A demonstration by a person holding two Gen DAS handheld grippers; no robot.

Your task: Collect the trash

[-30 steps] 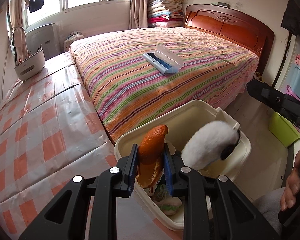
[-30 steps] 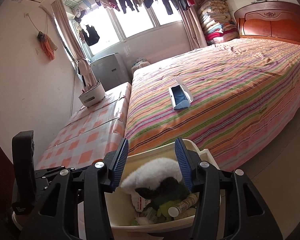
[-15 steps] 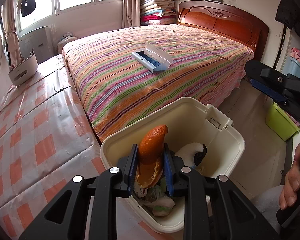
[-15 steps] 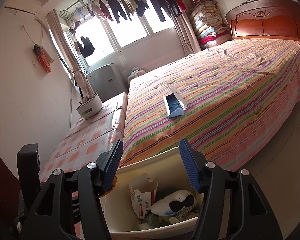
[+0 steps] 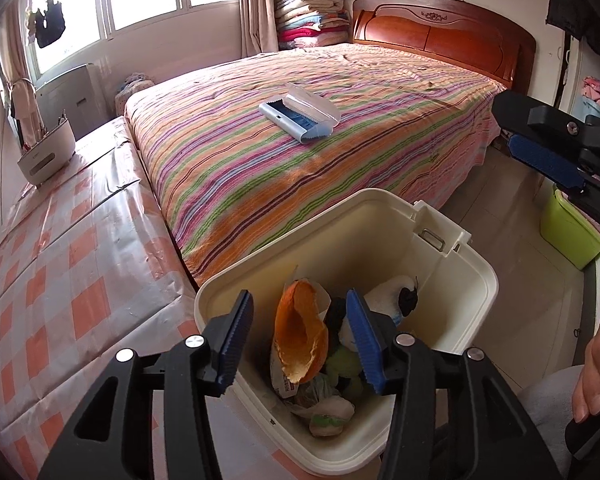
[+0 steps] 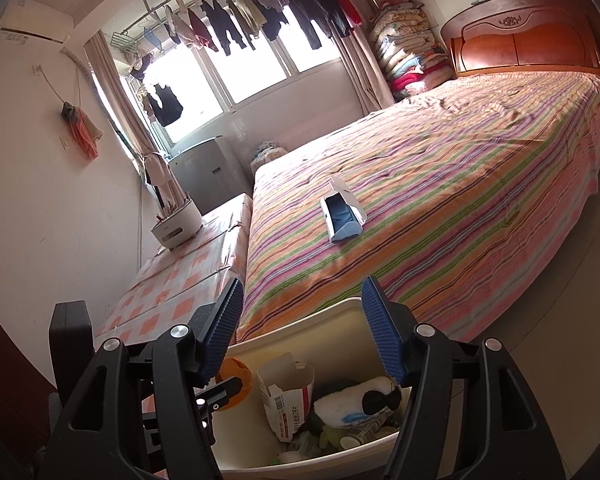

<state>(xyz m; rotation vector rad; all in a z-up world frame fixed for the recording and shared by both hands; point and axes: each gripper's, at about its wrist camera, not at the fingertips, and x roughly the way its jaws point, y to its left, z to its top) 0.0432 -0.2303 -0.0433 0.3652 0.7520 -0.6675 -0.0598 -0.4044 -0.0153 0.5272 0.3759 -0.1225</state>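
A cream trash bin [image 5: 476, 280] stands open at the foot of the bed. My left gripper [image 5: 300, 338] hangs over it with its jaws opening. The orange peel [image 5: 300, 336] stands loose between the pads, touching neither, on top of the trash. A white fluffy piece with a black patch [image 5: 392, 292] lies beside it. In the right wrist view my right gripper [image 6: 302, 330] hovers above the bin's far wall [image 6: 320, 340], jaws opening, nothing between them. Below are a torn carton [image 6: 288, 396], the fluffy piece [image 6: 348, 400] and the peel [image 6: 232, 372].
The bed with a striped cover [image 5: 380, 152] carries a blue and white case [image 5: 300, 120]. A checked plastic-covered surface [image 5: 60, 280] with a white holder [image 5: 46, 156] lies to the left. A green tub [image 5: 568, 232] stands on the floor at right. A hand [image 5: 596, 360] shows at the right edge.
My left jaws opened and let go of the orange peel, which sank into the bin. The white fluffy piece dropped from between the right jaws into the bin, and those jaws widened.
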